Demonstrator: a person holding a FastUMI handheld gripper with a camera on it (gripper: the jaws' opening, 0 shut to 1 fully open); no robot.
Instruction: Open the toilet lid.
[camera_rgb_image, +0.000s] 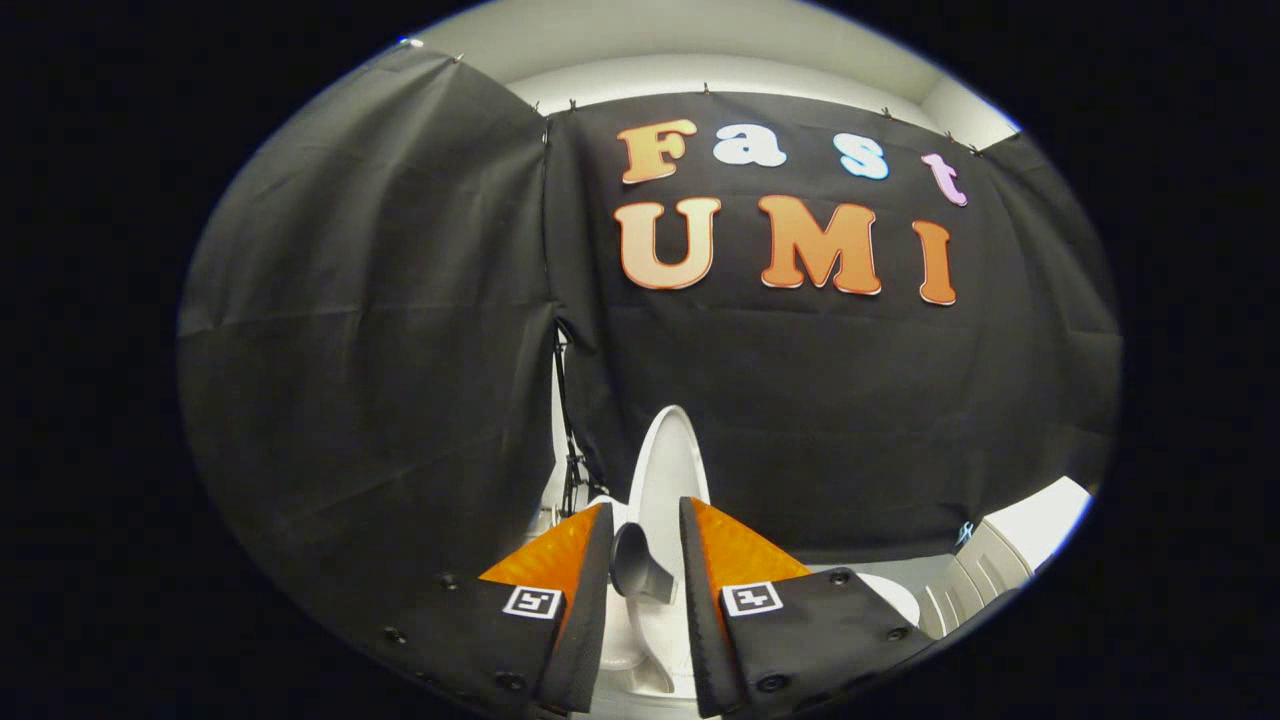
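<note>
The white toilet lid (668, 462) stands raised and nearly upright, its narrow rounded top rising just beyond my fingertips against the black cloth. A small grey handle (640, 572) juts from the lid and sits between my two fingers. My gripper (646, 520) is narrowed on that handle, with both black pads against its sides. The orange fingers (548, 552) flank the lid left and right. White toilet parts (640, 650) lie below the handle, between the finger bases.
Black cloth walls close in behind and to the left. A black cable (568, 440) hangs at the seam between cloth panels, left of the lid. A white ribbed unit (1005, 562) stands off to the right, with a white rounded rim (897, 598) beside my right finger.
</note>
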